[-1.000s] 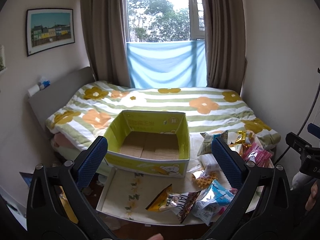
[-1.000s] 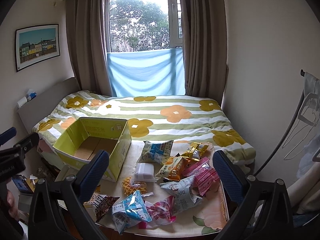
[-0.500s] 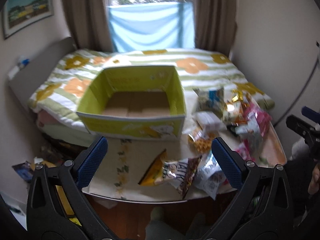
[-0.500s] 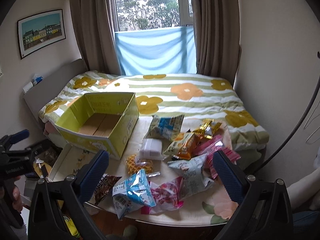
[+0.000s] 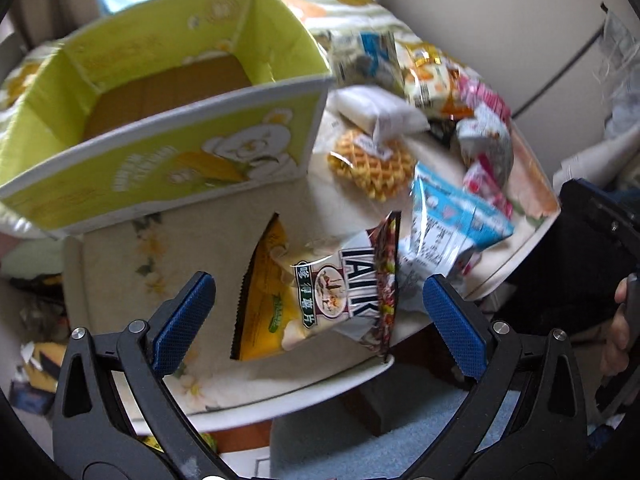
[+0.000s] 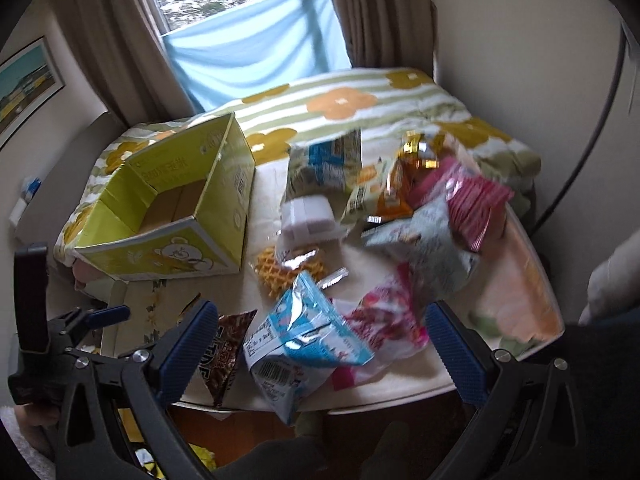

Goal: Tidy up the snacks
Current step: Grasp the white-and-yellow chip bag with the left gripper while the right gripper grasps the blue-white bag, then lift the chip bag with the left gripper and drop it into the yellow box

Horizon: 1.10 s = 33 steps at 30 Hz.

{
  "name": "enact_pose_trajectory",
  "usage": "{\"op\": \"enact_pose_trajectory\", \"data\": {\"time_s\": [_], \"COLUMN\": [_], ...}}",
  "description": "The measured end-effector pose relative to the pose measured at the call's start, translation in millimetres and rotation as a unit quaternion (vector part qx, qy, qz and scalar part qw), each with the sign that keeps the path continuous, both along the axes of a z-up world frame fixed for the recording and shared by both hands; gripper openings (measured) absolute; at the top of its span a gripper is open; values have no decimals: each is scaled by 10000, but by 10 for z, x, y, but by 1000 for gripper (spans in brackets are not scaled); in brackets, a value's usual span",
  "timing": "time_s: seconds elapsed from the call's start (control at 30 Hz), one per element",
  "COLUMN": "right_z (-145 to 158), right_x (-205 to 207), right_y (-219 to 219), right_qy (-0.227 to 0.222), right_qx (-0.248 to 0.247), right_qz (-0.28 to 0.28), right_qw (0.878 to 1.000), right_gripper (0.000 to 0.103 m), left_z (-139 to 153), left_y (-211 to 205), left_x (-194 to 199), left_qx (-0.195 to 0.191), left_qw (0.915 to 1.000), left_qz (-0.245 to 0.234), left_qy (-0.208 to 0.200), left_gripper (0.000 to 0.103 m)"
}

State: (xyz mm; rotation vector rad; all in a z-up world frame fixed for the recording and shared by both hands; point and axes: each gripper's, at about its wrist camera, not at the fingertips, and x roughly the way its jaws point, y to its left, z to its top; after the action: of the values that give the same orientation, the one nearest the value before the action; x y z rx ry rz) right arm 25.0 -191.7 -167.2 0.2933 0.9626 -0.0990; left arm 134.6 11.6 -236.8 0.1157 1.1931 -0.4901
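An empty yellow-green cardboard box (image 5: 168,128) (image 6: 168,216) stands at the left of a small white table (image 5: 132,280). Several snack packets lie to its right. A brown and yellow packet (image 5: 320,284) lies at the near edge, straddled by my open, empty left gripper (image 5: 318,316) just above it. A blue and white packet (image 6: 296,340) lies between the open fingers of my empty right gripper (image 6: 320,350). A waffle packet (image 5: 372,162) (image 6: 288,268) lies mid-table.
A pink packet (image 6: 376,328), a white packet (image 6: 308,216), orange and gold packets (image 6: 396,184) crowd the table's right half. A bed with a flowered cover (image 6: 344,108) lies behind the table. Walls stand right; clutter lies on the floor at left.
Both grippers have dropped down and forward toward the table's near edge. The left now hovers over the brown and yellow packet, the right over the blue and white one. Both stay open.
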Motion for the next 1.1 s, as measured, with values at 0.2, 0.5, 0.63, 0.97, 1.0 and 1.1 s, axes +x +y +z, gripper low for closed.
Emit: {"op": "enact_pose_trajectory", "data": {"time_s": [0.2,0.5,0.63,0.97,1.0,1.1], "right_z": [-411,-865,-909,-993,-999,-1020], "right_x": [8,-24,-30,73,80,112], "right_y": [92,193,234,279,280,288], "right_qy": [392,556,538,606,618,634], "right_qx": [553,1145,1242,1311,1304,1276], "right_qz": [-483,-918,-1045,-1238,-1243,-1255], "right_qw": [9965,9876,9853,9817,9817,9818], "right_gripper": [103,103,103,100,100,100], "left_z": [-262,-626,-652,-856,-856,-835], "left_y": [-65,-142,-167,-104,-119,-124], "left_x": [103,211,217,347,345,366], "left_qx": [20,124,81,-416,-396,-481], "left_qw": [9988,9958,9952,9927,9923,9916], "left_qz": [-431,-757,-894,-770,-821,-858], "left_qy": [250,507,396,831,834,843], "left_gripper": [103,103,103,103,102,97]}}
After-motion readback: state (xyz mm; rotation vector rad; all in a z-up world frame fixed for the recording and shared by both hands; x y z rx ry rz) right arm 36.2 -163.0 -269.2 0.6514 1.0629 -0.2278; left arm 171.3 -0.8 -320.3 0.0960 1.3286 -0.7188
